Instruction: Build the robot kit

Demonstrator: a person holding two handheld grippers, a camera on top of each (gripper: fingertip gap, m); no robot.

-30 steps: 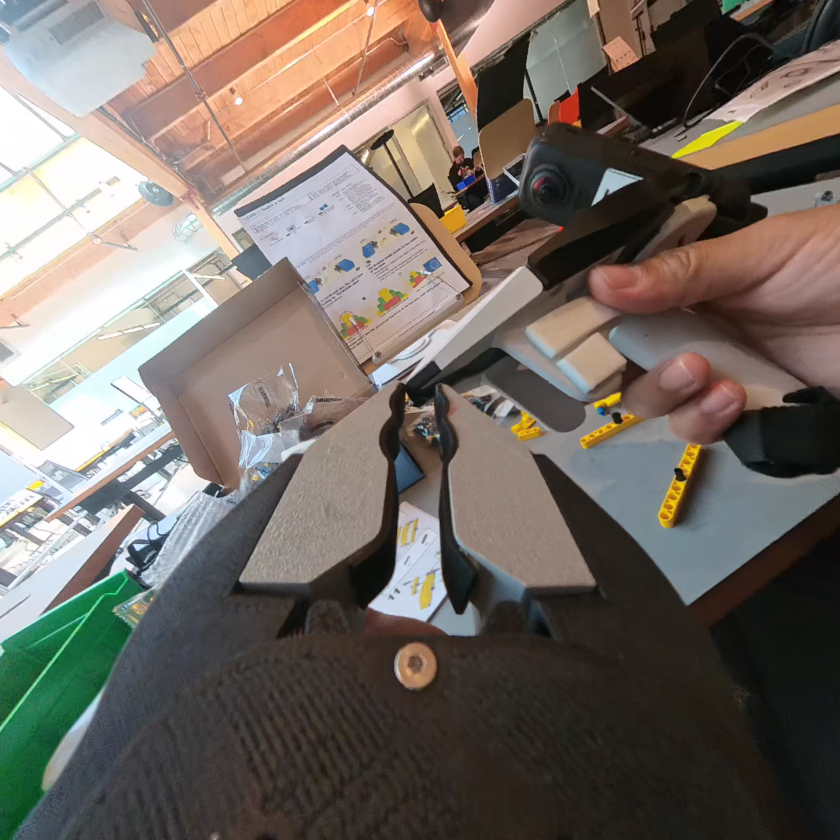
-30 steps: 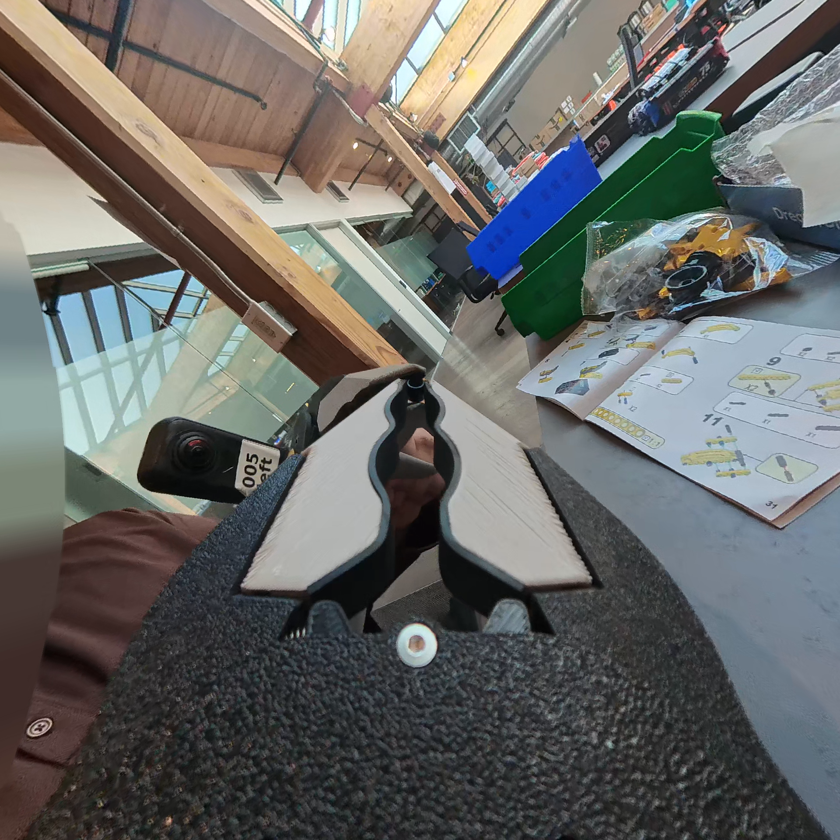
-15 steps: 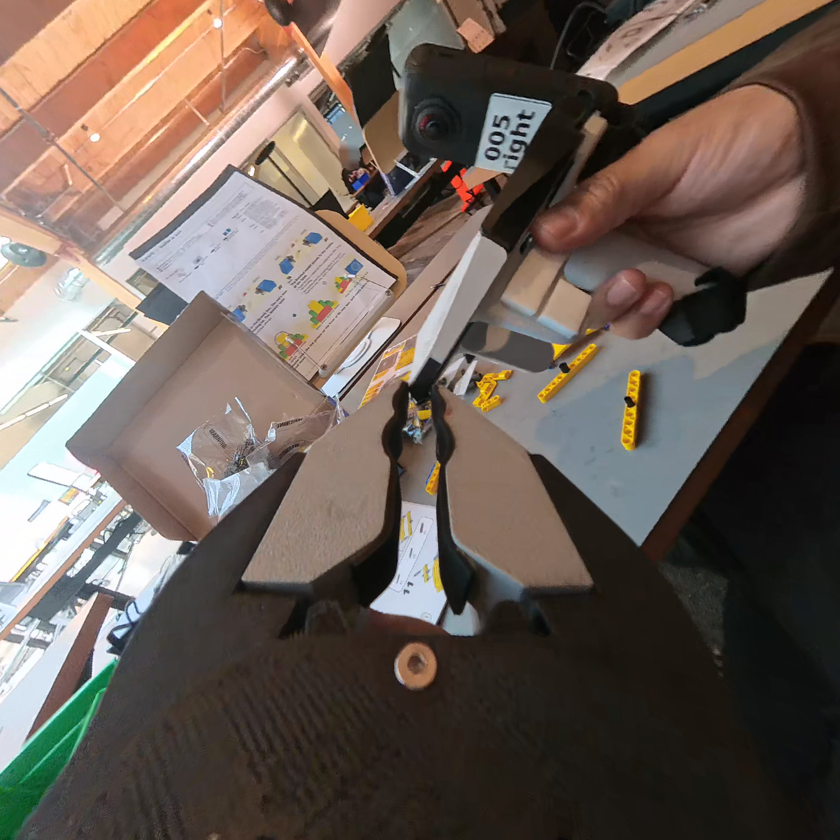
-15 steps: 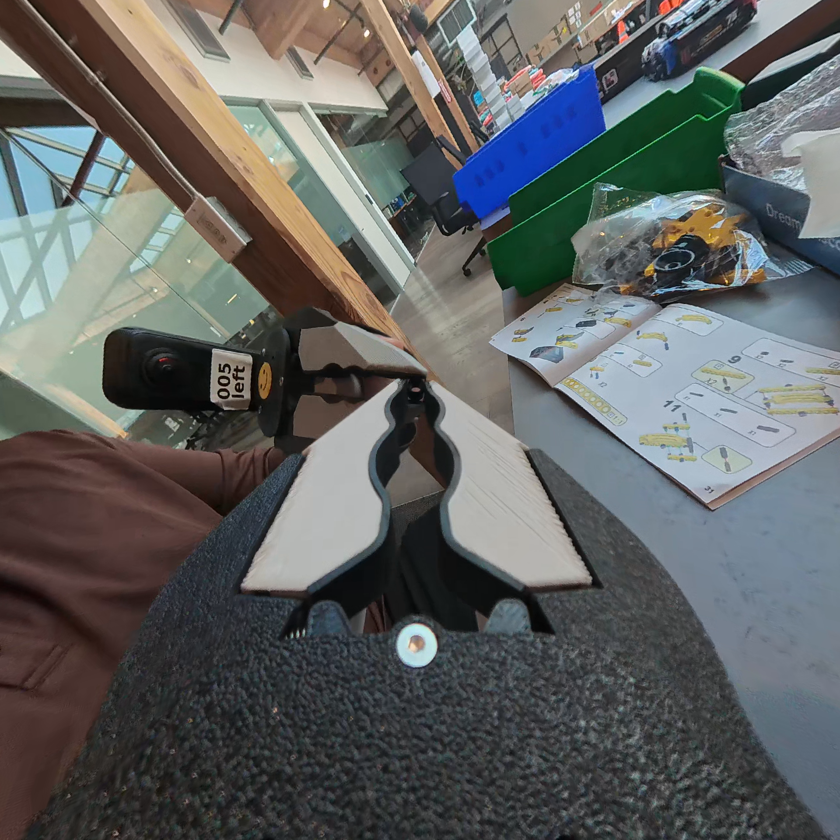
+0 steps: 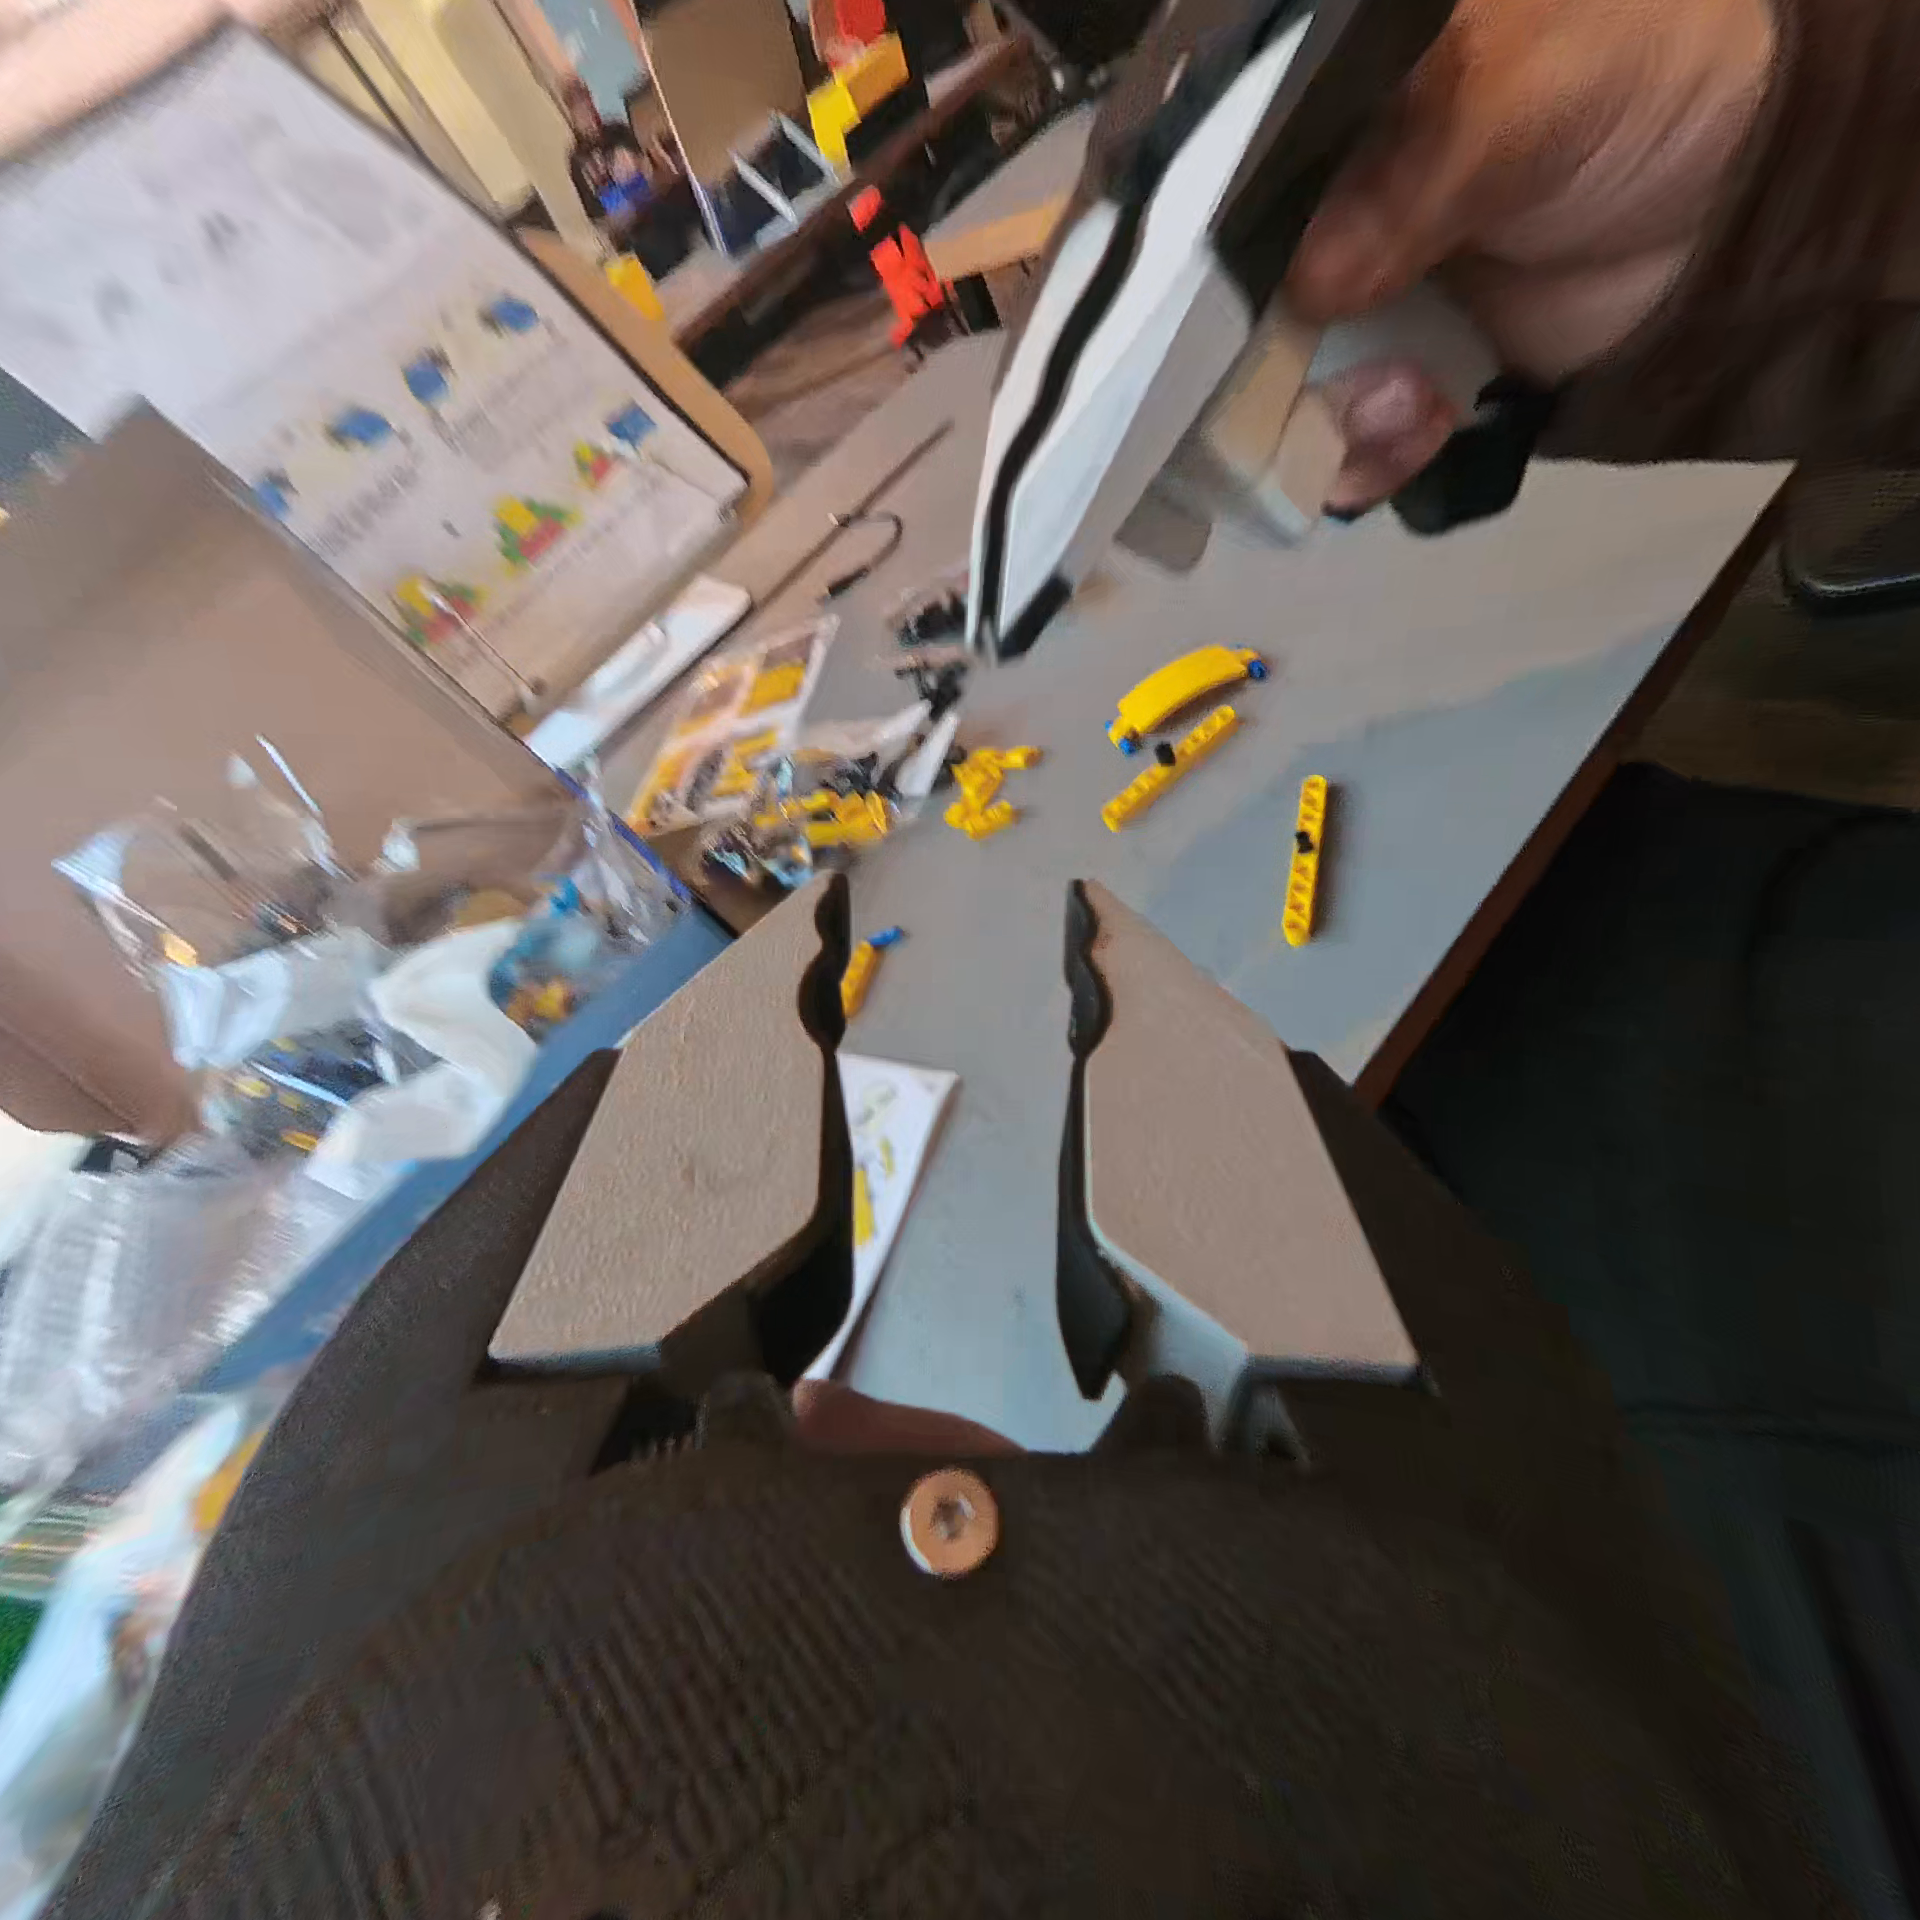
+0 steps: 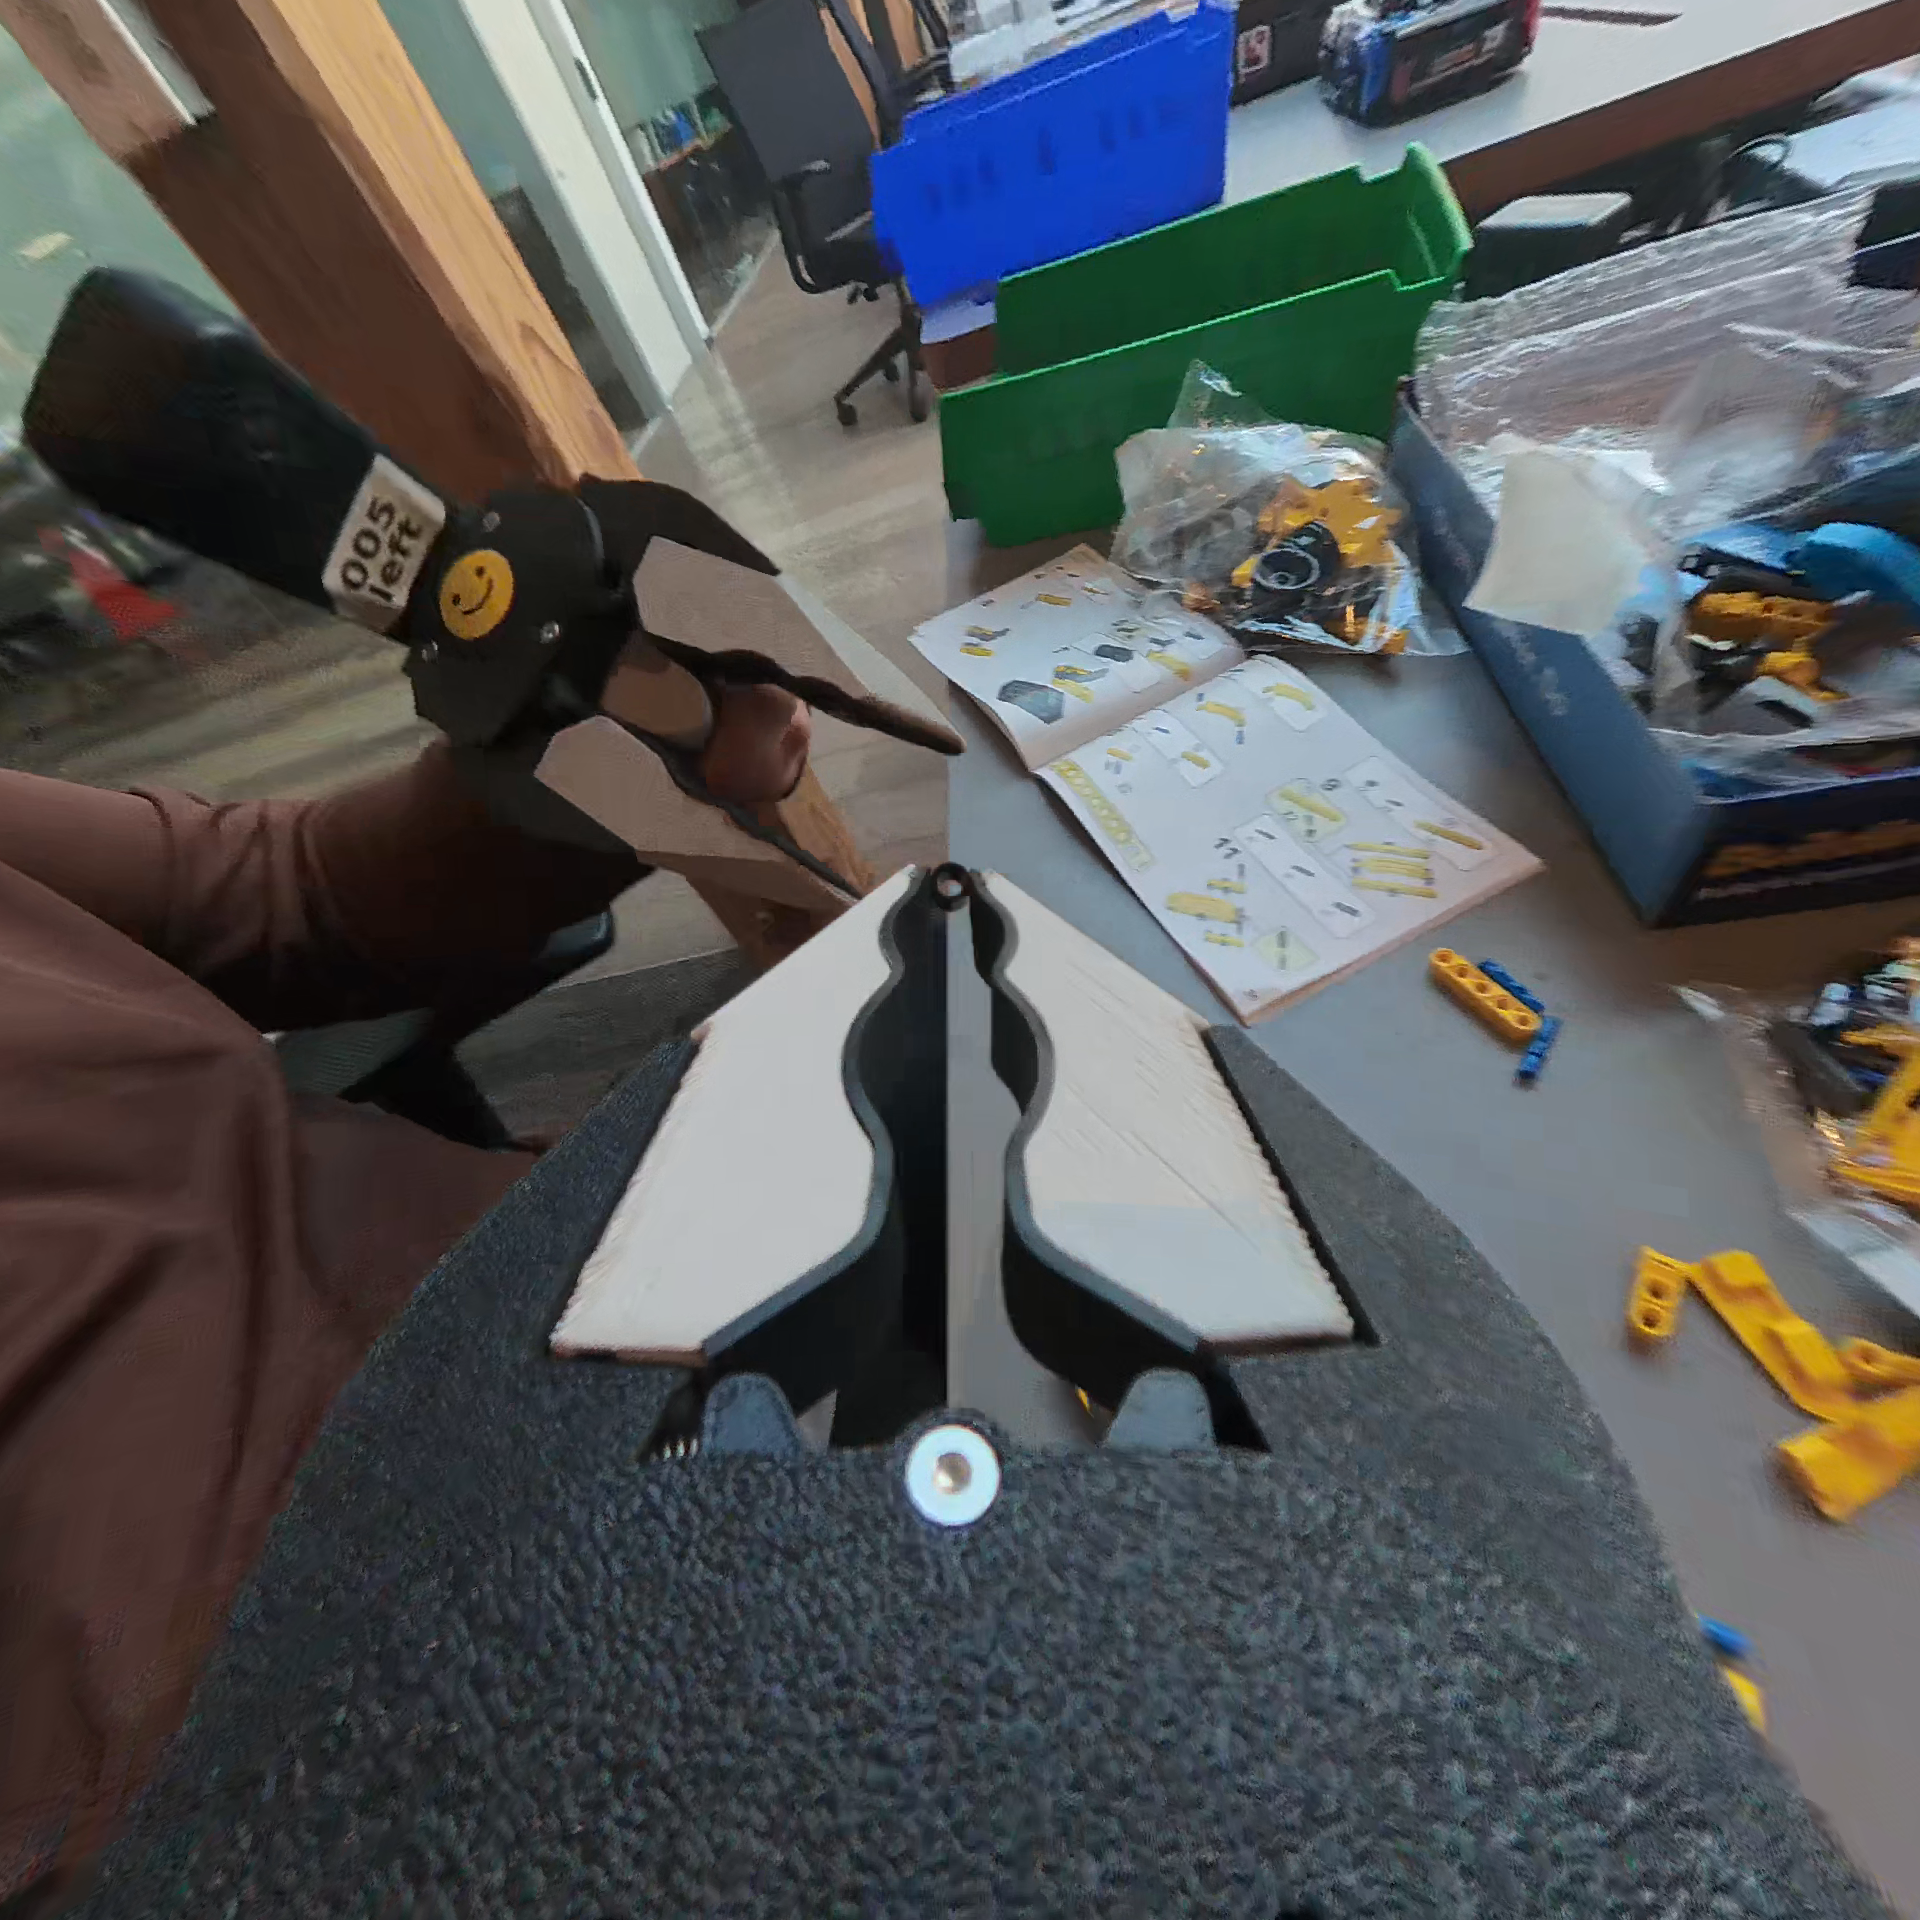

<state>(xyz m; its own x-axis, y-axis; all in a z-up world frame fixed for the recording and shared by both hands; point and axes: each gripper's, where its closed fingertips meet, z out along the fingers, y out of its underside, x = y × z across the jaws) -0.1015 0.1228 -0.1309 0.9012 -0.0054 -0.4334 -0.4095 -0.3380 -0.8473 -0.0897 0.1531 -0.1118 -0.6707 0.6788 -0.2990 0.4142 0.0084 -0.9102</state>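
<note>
**Left tool** (image 5: 956, 904): fingers spread wide, nothing between them; held above the near edge of the grey tabletop (image 5: 1455, 675), pointing out across it
- Below the gap: a corner of the open booklet (image 5: 894, 1143)
- Just beyond the left finger's tip: a short yellow piece with a blue pin (image 5: 862, 971)
- Ahead and to the right: a straight yellow beam (image 5: 1304, 860), long axis running roughly away from the tool, near the tabletop's edge
- Farther out: a second yellow beam (image 5: 1169, 767) lying slantwise, a curved yellow piece (image 5: 1184, 686) just beyond it, and a heap of small yellow parts (image 5: 987, 790) to their left
- Left side: clear plastic bags (image 5: 312, 935) in front of an open cardboard box (image 5: 208, 675); behind these, an upright printed sheet (image 5: 364, 364)

**Right tool** (image 6: 948, 888): fingers drawn almost together, pinching a small black ring-shaped part (image 6: 948, 886) at the very tips; held in the air over the tabletop's edge, touching nothing else
- In the left wrist view it hangs tips-down above the scattered parts, well beyond the left tool
- Nearest to its tips in its own view: the left tool's lower finger, just to the left, the two apart
- Right of the tips: the open booklet, flat on the tabletop; nearer than that, a short yellow beam with blue pins (image 6: 1486, 997)
- Beyond: a bag of yellow and black parts (image 6: 1278, 540), a blue box (image 6: 1662, 748), green bins (image 6: 1195, 343)
</note>
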